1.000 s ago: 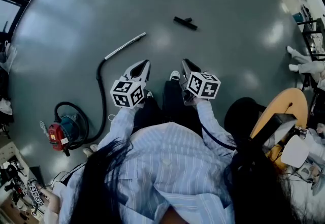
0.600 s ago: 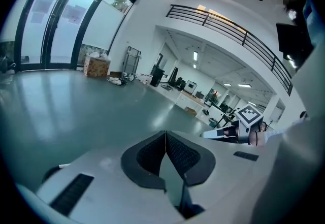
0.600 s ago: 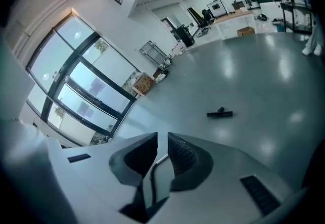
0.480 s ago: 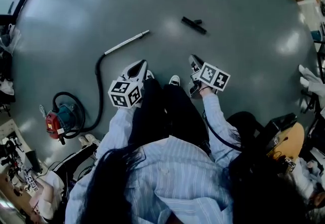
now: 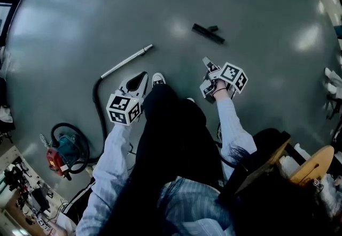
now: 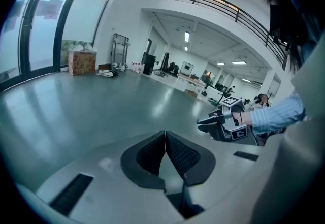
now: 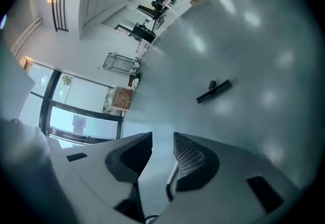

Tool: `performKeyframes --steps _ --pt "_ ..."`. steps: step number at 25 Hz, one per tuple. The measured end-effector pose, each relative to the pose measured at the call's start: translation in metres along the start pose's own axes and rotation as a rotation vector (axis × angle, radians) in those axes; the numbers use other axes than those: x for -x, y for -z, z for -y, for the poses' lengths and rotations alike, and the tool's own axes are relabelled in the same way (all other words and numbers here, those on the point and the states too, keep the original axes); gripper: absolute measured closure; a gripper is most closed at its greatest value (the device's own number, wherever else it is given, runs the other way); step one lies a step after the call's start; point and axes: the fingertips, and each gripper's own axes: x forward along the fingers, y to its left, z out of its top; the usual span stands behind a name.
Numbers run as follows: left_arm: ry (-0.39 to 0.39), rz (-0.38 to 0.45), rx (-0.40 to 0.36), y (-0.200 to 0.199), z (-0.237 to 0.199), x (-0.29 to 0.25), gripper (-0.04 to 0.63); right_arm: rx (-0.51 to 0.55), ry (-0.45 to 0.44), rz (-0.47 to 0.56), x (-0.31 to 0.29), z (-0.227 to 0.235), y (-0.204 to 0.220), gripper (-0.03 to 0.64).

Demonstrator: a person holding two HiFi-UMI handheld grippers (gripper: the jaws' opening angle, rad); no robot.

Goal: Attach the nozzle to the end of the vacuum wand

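Observation:
The black floor nozzle [image 5: 208,33] lies on the grey floor, and it also shows in the right gripper view [image 7: 214,91]. The silver wand [image 5: 127,61] lies to its left, joined to a black hose [image 5: 98,106]. My left gripper [image 5: 140,80] hangs over the floor just below the wand's hose end, and its jaws [image 6: 165,139] are shut and empty. My right gripper [image 5: 206,62] is below the nozzle and apart from it. Its jaws are opening, and between them [image 7: 162,141] I see only floor and a thin silver rod. The right gripper [image 6: 223,124] also shows in the left gripper view.
The hose runs to a red vacuum body [image 5: 61,150] at the lower left. The person's shoe [image 5: 158,78] stands between the grippers. A round wooden seat [image 5: 312,162] is at the lower right, and cluttered gear [image 5: 21,192] at the lower left. A cardboard box [image 6: 81,61] sits by the windows.
The person has bent down and both grippers have dropped toward the floor. The right gripper has rolled and moved closer to the nozzle.

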Motion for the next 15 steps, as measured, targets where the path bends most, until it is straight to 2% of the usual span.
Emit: performKeyframes --steps 4,8,10,13,15 --pt "0.006 -0.013 -0.075 0.052 -0.072 -0.076 0.591 -0.026 0.038 0.025 -0.095 0.079 -0.025 0.478" --pt "-0.04 -0.017 -0.095 0.115 -0.154 -0.149 0.59 -0.088 0.063 0.038 -0.194 0.154 -0.051 0.394" --pt "-0.064 -0.003 -0.071 0.145 -0.191 -0.177 0.589 -0.214 0.044 0.052 -0.234 0.185 -0.061 0.379" --pt "-0.099 0.045 -0.044 0.184 -0.234 -0.203 0.589 -0.466 -0.004 0.084 -0.283 0.223 -0.074 0.367" --pt "-0.117 0.088 -0.029 0.204 -0.256 -0.219 0.589 -0.558 -0.008 0.105 -0.313 0.248 -0.088 0.359"
